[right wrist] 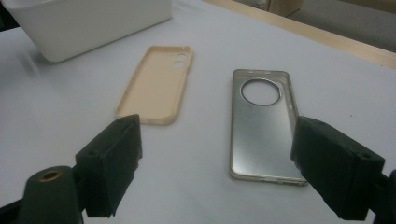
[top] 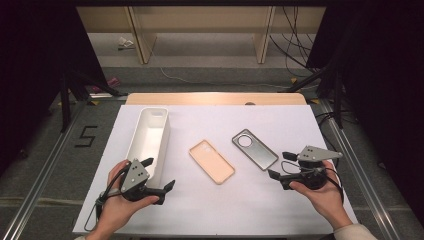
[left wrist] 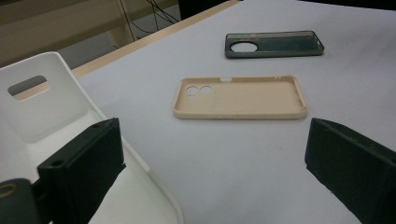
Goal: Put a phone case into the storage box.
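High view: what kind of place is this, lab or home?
Most likely a lab recording bench: a white-covered table framed by metal rails, loose cables on the floor behind, and a taped number 5 marking the station.

Your left gripper [top: 159,174] and right gripper [top: 280,165] hover low at the near edge, one in each hand, forearms entering from below. Both point inward, jaws spread wide and empty, cables trailing behind your wrists.
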